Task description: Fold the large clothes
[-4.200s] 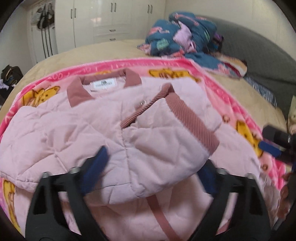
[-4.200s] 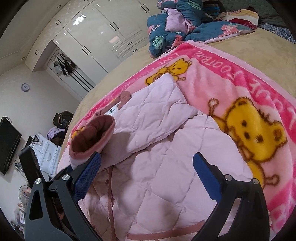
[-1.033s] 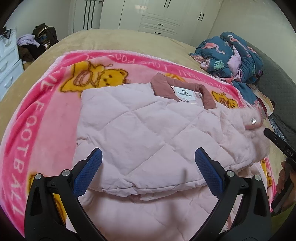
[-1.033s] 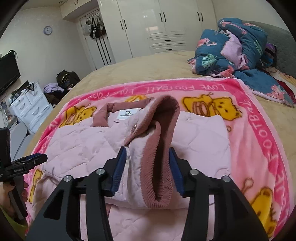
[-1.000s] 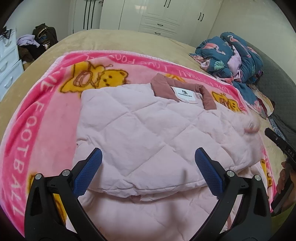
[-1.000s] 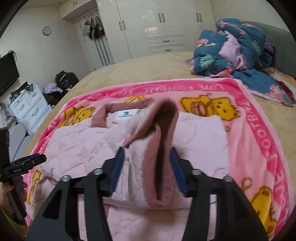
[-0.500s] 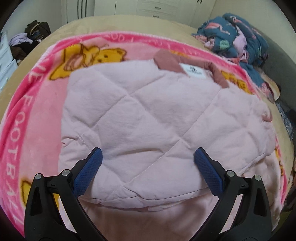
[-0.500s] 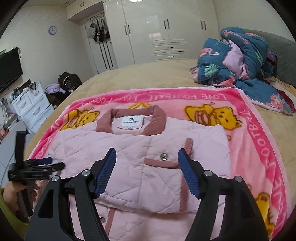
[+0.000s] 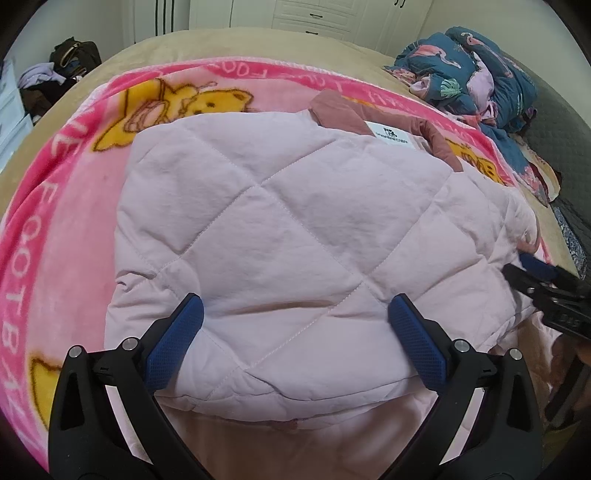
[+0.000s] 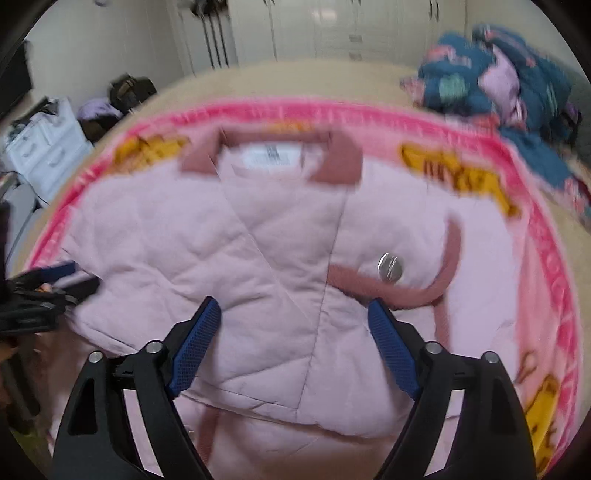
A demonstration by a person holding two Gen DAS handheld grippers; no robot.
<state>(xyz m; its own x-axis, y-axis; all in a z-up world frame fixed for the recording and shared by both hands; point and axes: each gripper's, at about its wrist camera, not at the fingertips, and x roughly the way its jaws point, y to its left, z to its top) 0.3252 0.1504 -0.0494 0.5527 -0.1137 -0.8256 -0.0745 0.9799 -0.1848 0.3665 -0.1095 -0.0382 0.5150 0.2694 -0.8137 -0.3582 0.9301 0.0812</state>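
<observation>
A pale pink quilted jacket [image 9: 280,229] with a dusty-rose collar [image 9: 343,110] lies on a pink bear-print blanket [image 9: 48,206] on the bed. Both sleeves are folded in over its body. My left gripper [image 9: 293,317] is open and empty, low over the jacket's left part. My right gripper [image 10: 293,317] is open and empty, just above the folded sleeve near its rose cuff [image 10: 447,266] and a silver snap [image 10: 388,267]. The right gripper also shows at the right edge of the left wrist view [image 9: 546,284], and the left gripper at the left edge of the right wrist view [image 10: 48,284].
A heap of blue patterned bedding [image 9: 476,77] lies at the far right of the bed. White wardrobes [image 10: 332,29] stand behind. A white drawer unit [image 10: 44,151] and dark bags [image 9: 70,62] stand at the left beside the bed.
My right gripper let go of the rose cuff, leaving the sleeve folded on the jacket, and has dropped close to it. My left gripper has moved in lower over the jacket.
</observation>
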